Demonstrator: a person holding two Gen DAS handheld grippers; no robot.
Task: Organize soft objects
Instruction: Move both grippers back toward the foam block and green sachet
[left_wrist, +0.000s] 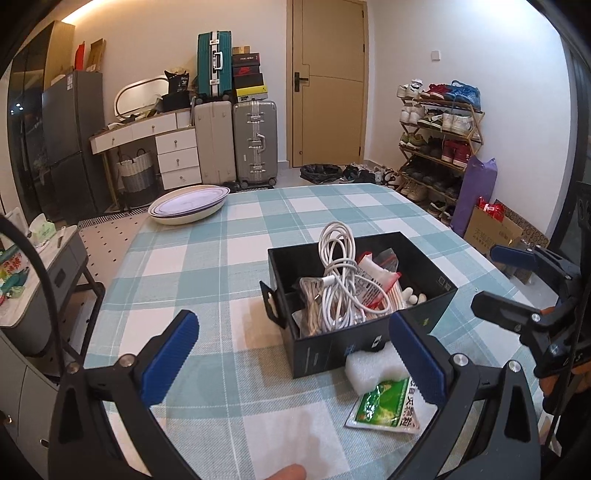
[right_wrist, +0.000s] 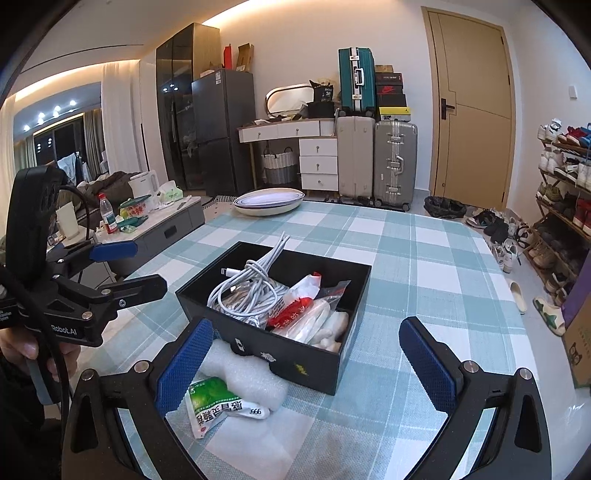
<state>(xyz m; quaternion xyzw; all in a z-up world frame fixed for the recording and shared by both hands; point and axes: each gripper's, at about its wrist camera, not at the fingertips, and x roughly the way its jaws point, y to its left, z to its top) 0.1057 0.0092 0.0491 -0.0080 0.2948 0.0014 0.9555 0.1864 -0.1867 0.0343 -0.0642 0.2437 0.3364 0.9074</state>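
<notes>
A black open box (left_wrist: 332, 349) (right_wrist: 295, 363) stands on the checked tablecloth. In it lie coiled white cables (left_wrist: 338, 280) (right_wrist: 247, 291), red-and-white packets (left_wrist: 375, 282) (right_wrist: 295, 308) and small white pieces. In front of the box lie a white foam piece (left_wrist: 373, 367) (right_wrist: 243, 376) and a green-and-white sachet (left_wrist: 388, 408) (right_wrist: 214, 404), the sachet partly on the foam. My left gripper (left_wrist: 295, 356) is open and empty, in front of the box. My right gripper (right_wrist: 306, 363) is open and empty, also just in front of the box. Each gripper shows in the other's view (left_wrist: 495, 280) (right_wrist: 127, 267).
A white oval dish (left_wrist: 190, 203) (right_wrist: 271, 201) sits at the table's far left edge. Beyond the table stand suitcases (left_wrist: 236, 144), a door, a shoe rack (left_wrist: 436, 140), a side table with bottles (right_wrist: 140, 218) and a cardboard box (left_wrist: 491, 229).
</notes>
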